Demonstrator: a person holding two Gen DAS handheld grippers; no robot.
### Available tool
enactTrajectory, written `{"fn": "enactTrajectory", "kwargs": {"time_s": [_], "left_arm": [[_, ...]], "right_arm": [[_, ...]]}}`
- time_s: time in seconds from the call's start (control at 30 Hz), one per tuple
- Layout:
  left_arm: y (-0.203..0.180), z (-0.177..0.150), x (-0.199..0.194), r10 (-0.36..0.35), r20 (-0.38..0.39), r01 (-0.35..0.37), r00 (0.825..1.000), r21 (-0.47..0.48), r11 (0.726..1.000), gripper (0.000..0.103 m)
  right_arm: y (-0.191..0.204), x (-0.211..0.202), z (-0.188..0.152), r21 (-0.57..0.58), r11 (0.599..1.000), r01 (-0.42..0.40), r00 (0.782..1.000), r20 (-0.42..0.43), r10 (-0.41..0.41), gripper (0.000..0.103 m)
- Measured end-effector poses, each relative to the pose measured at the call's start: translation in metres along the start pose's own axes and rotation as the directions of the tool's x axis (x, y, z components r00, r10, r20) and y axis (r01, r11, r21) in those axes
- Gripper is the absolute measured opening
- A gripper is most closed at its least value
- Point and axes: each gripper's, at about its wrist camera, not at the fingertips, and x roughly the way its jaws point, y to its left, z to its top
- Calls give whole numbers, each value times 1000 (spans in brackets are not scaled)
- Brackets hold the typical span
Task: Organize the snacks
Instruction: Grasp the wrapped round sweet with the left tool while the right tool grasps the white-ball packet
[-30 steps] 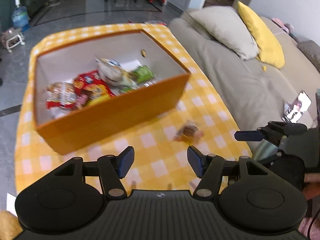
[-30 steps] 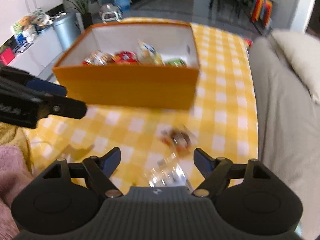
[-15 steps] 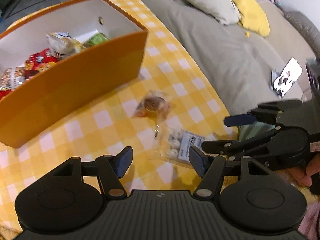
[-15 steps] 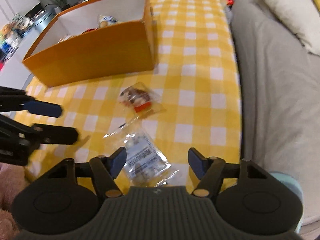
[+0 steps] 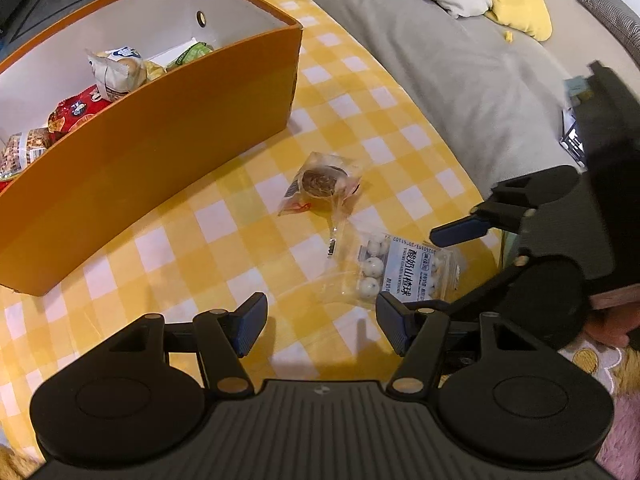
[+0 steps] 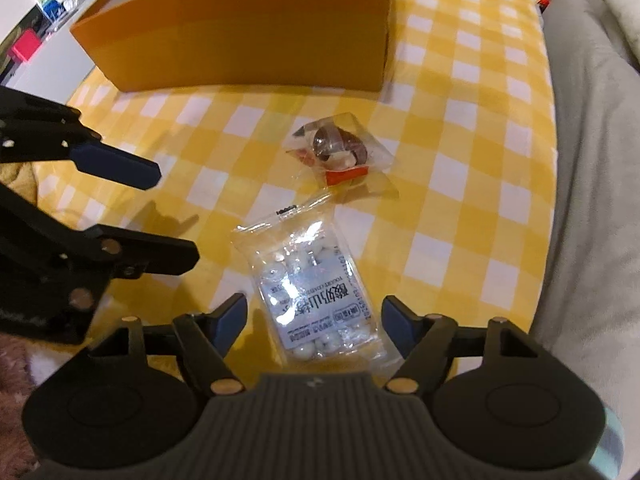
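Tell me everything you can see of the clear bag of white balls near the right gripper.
The bag is a clear, crinkly plastic pouch of small white balls, with a white printed label and a black mark at its sealed far end. It lies flat on the checked cloth, lengthwise toward the box, just short of the brown snack packet. The right gripper hangs over its near end, jaws open astride it, pads apparently clear of it.

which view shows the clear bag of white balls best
The right wrist view: the clear bag of white balls lies whole and central before the open right gripper. The left wrist view shows it off-centre, partly hidden.
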Motion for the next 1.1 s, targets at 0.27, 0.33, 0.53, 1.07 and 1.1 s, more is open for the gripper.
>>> {"fn": "enactTrajectory", "kwargs": {"time_s": [0.27, 0.33, 0.53, 1.07, 1.1], "left_arm": [[6, -2, -1, 9, -6, -9, 1000, -17, 1000, 73], [8, -2, -1, 7, -6, -7, 1000, -23, 1000, 73], [11, -4, -3, 3, -4, -3, 1000, -33, 999, 73], [-1, 23, 10, -23, 97, 16, 995, 72, 997, 74], [-2, 27, 13, -26, 105, 18, 994, 75, 997, 74]], "right_arm": [[9, 16, 7, -57, 998, 25, 999, -29, -27, 70], [11, 19, 8, -66, 997, 33, 999, -35, -35, 67], [16, 19, 8, -92, 994, 54, 998, -33, -57, 62], [-33, -15, 1, 229, 965, 126, 986, 76, -147, 54], [-36, -15, 2, 243, 960, 136, 983, 85, -161, 54]]}}
